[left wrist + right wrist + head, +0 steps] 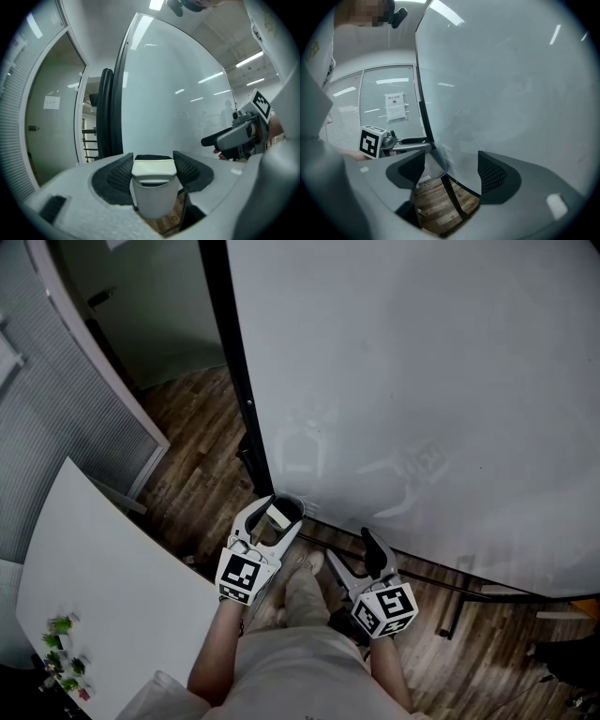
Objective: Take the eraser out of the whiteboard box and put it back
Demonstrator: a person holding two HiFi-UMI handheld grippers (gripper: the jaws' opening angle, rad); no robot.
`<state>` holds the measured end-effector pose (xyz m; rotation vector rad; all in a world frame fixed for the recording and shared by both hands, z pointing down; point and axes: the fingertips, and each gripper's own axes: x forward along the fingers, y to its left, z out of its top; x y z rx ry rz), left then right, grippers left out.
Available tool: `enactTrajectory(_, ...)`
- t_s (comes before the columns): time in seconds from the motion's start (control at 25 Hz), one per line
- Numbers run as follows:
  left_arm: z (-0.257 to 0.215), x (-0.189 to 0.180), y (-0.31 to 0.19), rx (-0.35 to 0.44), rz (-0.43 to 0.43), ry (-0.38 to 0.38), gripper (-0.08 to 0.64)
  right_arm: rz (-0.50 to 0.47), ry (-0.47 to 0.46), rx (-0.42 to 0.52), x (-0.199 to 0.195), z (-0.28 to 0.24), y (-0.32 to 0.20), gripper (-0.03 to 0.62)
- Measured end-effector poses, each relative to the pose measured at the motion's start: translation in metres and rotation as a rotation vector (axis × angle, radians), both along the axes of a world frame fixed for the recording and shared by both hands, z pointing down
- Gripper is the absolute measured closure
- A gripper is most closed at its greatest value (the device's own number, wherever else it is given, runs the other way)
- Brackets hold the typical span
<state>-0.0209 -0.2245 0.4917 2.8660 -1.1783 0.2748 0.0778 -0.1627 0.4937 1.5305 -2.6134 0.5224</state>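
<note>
— Right, the eraser (153, 185) is gripped by the left gripper (278, 512). The jaws are drawn roughly halfway in, and both ribbed pads are pressed flat against its sides.

— And where is it held?

— Close in front of the whiteboard (422, 381), by the board's lower left corner, above the wooden floor (197, 456). Whether the board is touched cannot be told from any view.

— What about the right gripper (356, 557)?

— Its jaws are spread wide and nothing is held. Between them only the board's black frame (452, 194) and the floorboards are seen. It is placed just to the right of the left gripper, near the whiteboard's bottom edge, and both are pointed towards the board.

— Can the box be made out?

— No, not with any certainty.

— Anything else nearby?

— A white table (103, 577) is seen at the near left, well apart from both grippers. A small cluster of green items (64, 657) is sitting at its near corner.
</note>
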Motion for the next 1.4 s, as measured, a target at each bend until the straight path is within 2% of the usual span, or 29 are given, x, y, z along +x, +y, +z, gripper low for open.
enactTrajectory(0.32, 0.002, -0.001, -0.001, 0.003, -0.012, 0.002, 0.298, -0.009, -0.023, 0.001, -0.001, -0.001, 0.002, 0.264)
enactTrajectory(1.4, -0.007, -0.008, 0.008, 0.022, -0.028, 0.025, 0.298, -0.011, -0.013, 0.034, -0.005, -0.011, 0.012, 0.265)
